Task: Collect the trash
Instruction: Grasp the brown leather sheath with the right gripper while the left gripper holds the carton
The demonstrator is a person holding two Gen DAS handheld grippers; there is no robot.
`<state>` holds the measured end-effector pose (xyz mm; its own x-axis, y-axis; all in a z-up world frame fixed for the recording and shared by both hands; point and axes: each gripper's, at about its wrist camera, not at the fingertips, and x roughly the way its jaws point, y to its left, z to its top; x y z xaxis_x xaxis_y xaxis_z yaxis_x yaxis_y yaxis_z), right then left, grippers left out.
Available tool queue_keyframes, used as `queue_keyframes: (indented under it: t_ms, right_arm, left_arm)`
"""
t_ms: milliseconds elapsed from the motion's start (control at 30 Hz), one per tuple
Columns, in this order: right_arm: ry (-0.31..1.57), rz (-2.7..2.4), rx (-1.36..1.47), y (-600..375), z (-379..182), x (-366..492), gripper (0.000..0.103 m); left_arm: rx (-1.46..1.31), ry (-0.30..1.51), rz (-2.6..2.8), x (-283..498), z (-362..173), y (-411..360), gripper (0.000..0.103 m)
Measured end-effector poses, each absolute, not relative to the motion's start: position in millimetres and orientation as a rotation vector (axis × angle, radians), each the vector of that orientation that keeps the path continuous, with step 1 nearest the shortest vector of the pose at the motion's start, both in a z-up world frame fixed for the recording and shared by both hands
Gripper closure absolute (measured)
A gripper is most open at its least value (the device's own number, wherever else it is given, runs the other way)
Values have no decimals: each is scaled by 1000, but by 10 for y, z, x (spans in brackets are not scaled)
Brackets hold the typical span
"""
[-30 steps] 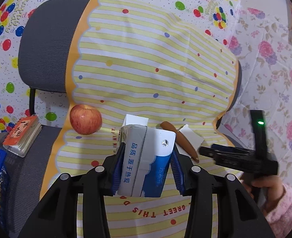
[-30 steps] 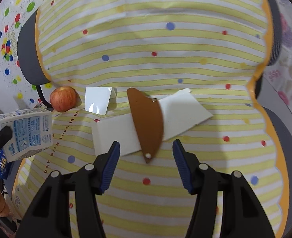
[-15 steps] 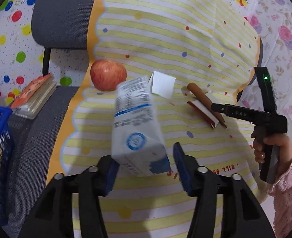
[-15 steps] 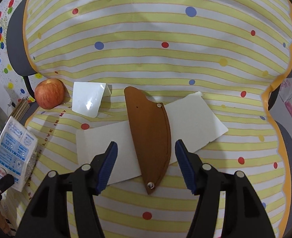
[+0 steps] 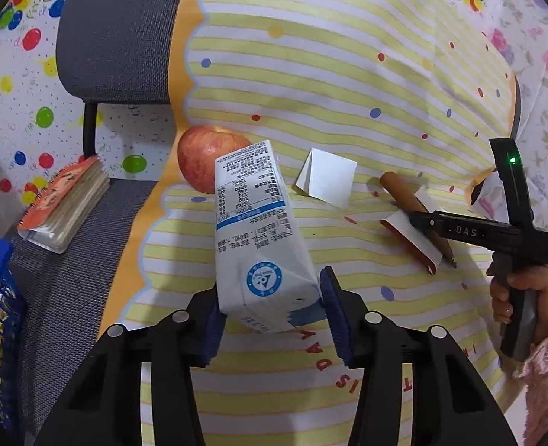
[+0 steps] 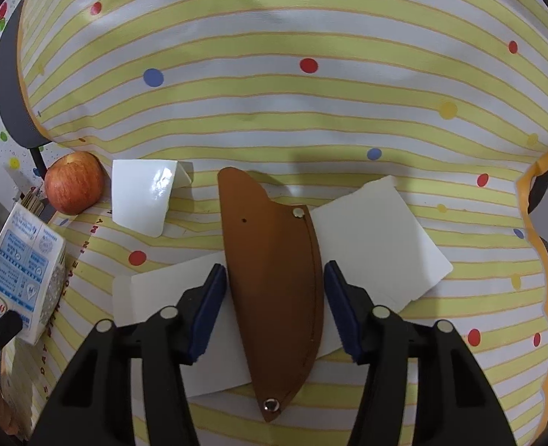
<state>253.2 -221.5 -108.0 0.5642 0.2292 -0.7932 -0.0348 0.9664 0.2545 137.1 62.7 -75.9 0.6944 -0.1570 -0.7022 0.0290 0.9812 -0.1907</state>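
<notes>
Straddling the brown leather knife sheath (image 6: 274, 282) with the right hand-held gripper (image 6: 274, 308), jaws closing but pads not yet touching it; sheath lying flat across a white card sheet (image 6: 378, 234) on the striped, dotted cloth (image 6: 274, 93), long axis running straight away from this hand-held gripper, snap end nearest. Closing the left hand-held gripper (image 5: 270, 319) around the base of a glossy blue-and-white milk carton (image 5: 255, 230), tilted, pads at its sides, grip not certain. Leaving a folded white paper (image 6: 140, 193) and smooth red apple (image 6: 74, 182) further off, nearer the left hand
</notes>
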Motion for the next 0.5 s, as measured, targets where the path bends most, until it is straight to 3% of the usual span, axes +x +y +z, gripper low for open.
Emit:
queue_keyframes:
  t_ms: [500]
  right_arm:
    - [840,166,337,-2314,-481,1456,53]
  left_arm:
    - [-103,670,-235,642,-260,258,60]
